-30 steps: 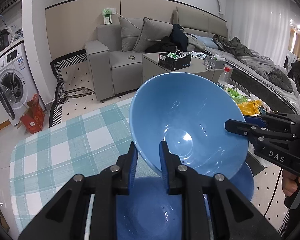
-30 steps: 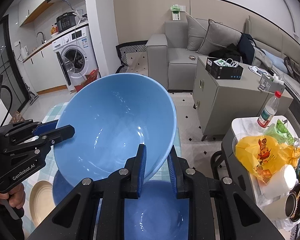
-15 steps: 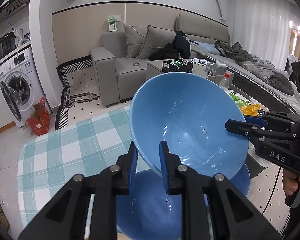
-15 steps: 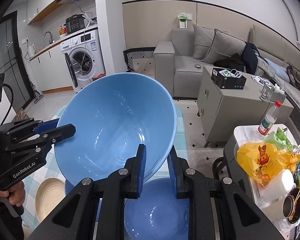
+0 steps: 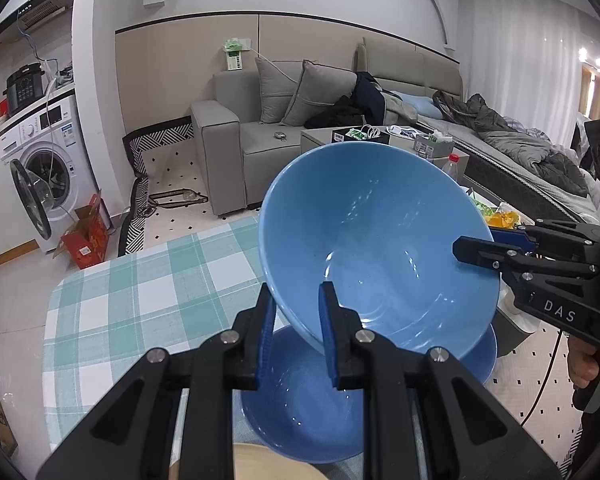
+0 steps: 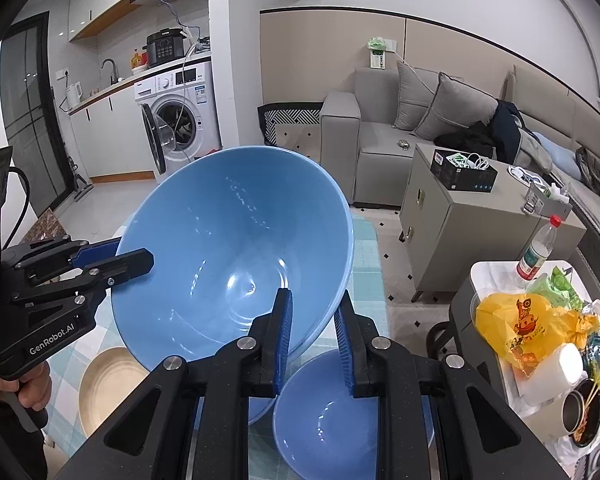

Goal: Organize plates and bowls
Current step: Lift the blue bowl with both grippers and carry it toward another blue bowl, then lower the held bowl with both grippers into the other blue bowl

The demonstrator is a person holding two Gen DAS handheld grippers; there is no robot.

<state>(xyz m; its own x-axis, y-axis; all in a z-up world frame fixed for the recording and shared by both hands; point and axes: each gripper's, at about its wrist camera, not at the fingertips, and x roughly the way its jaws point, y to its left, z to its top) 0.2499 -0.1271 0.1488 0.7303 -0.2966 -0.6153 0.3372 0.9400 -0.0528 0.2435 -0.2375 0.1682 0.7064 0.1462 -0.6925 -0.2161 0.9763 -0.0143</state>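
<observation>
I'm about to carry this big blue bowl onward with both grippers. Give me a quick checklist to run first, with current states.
1. Left gripper shut on the large blue bowl's rim: ok.
2. Right gripper shut on the opposite rim: ok.
3. Bowl clear of the smaller blue bowl below: ok, it is lifted above it.
4. Bowl level: not ok, it tilts away from both cameras.
5. Bowl empty: ok, nothing inside.
6. Free spot on the checked tablecloth: ok at far left; the tan bowl takes the near side.

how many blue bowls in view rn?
2. A large blue bowl is held tilted in the air by both grippers; a smaller one sits on the table beneath it. More may be hidden behind.
</observation>
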